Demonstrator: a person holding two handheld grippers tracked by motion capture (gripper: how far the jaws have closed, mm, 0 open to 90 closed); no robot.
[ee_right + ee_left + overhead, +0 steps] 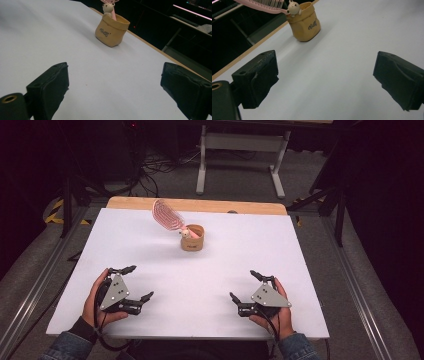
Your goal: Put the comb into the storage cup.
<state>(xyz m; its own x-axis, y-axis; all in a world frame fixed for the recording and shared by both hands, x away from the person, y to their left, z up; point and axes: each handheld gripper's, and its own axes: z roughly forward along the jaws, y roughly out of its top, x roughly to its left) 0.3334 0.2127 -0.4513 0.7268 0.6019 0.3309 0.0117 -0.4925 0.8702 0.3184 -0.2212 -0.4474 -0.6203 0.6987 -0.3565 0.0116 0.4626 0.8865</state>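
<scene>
Resting on white table (150, 255), left gripper (136, 283) and right gripper (244, 286) released; dark room, grey floor (235, 180)

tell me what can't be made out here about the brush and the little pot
- Handle end of the pink brush: inside the tan pot, hidden by its wall in all views.
- Brush head: cut off by the top edge in both gripper views.
- Lettering on the pot: too small and blurred to read.
- Pot's inside: hidden by its rim and the small bear figure.
</scene>
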